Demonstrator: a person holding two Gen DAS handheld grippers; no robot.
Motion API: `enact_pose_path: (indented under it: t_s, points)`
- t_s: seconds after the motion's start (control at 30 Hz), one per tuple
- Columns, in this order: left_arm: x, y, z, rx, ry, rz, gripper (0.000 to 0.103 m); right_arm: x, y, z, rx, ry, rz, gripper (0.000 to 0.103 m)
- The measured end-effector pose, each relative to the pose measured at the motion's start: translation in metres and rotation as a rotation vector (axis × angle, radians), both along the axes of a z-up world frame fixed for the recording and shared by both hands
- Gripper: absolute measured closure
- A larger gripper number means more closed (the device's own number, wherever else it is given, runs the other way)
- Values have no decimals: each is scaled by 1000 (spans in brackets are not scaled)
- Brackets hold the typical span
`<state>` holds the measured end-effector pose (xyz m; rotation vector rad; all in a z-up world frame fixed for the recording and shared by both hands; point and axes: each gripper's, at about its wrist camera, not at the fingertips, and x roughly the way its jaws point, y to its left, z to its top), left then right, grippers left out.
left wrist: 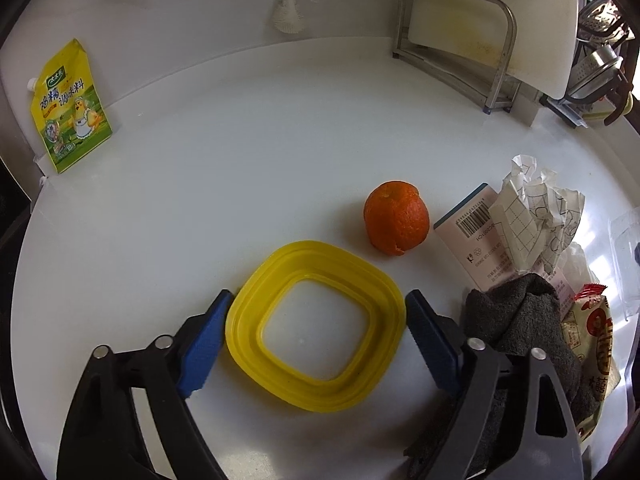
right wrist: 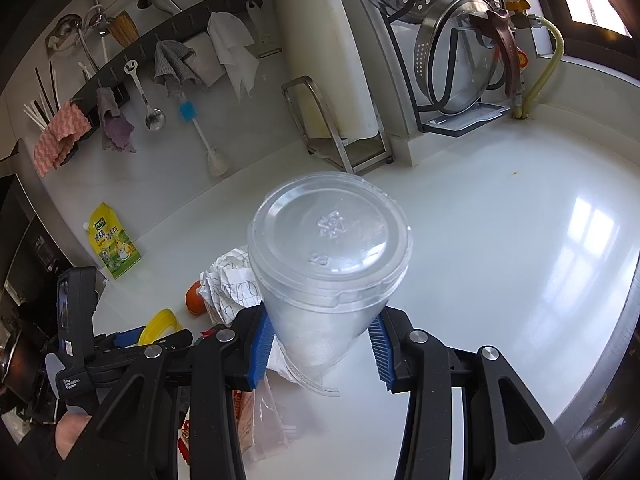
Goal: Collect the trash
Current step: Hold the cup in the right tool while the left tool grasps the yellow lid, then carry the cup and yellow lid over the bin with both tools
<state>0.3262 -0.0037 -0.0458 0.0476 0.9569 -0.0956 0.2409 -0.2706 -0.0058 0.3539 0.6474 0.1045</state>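
A yellow square plastic ring (left wrist: 316, 324) lies flat on the white counter (left wrist: 200, 200). My left gripper (left wrist: 320, 296) stands open around it, one blue pad (left wrist: 208, 332) close at each side, with a gap showing on the right. Just behind the ring sits an orange peel shaped like a whole fruit (left wrist: 396, 218). To the right lie a pink box with a barcode (left wrist: 472, 240), crumpled paper (left wrist: 536, 208), a dark grey cloth (left wrist: 520, 320) and a snack wrapper (left wrist: 596, 332). My right gripper (right wrist: 320, 340) is shut on a clear lidded plastic cup (right wrist: 328, 248), held above the counter.
A yellow seasoning pouch (left wrist: 70, 108) leans on the back wall at the left. A metal rack with a cutting board (left wrist: 456, 40) stands at the back right, a pot rack (right wrist: 460, 60) beyond it. Clear plastic film (right wrist: 268, 420) lies under the cup. Utensils and cloths hang on the wall (right wrist: 160, 80).
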Motion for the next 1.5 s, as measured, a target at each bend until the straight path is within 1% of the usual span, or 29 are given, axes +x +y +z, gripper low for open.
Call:
enact_pose_path:
  t_s: [0.17,0.33,0.5,0.6,0.8,0.93,1.03,1.23,1.37,1.5]
  points:
    - [-13,-5,5,45,-45,-3,31,-1,3,0,-27,-4,-2,62]
    - [-40,-2,28,83,-147,15,31,-7,7,0,-68,-14,1,62]
    - [-79,-1,52,82,-231,1,31,-25,9,2,-106,-34,-6,62]
    - [-100,-2,60,77,-253,-21,30,-44,7,6,-122,-50,-10,62]
    - [-147,-7,72,78,-310,-53,30,-97,12,16,-188,-44,-32,62]
    - [-185,-13,77,65,-343,-78,30,-142,15,12,-195,-6,-53,62]
    - [-214,-20,74,61,-357,-97,30,-180,21,9,-196,8,-71,62]
    - [-268,-31,56,59,-334,-126,30,-246,40,-4,-212,40,-77,62]
    - [-298,-34,45,46,-308,-138,30,-280,52,-14,-214,64,-59,62]
    - [-325,-33,35,28,-302,-131,30,-306,57,-28,-219,81,-46,62]
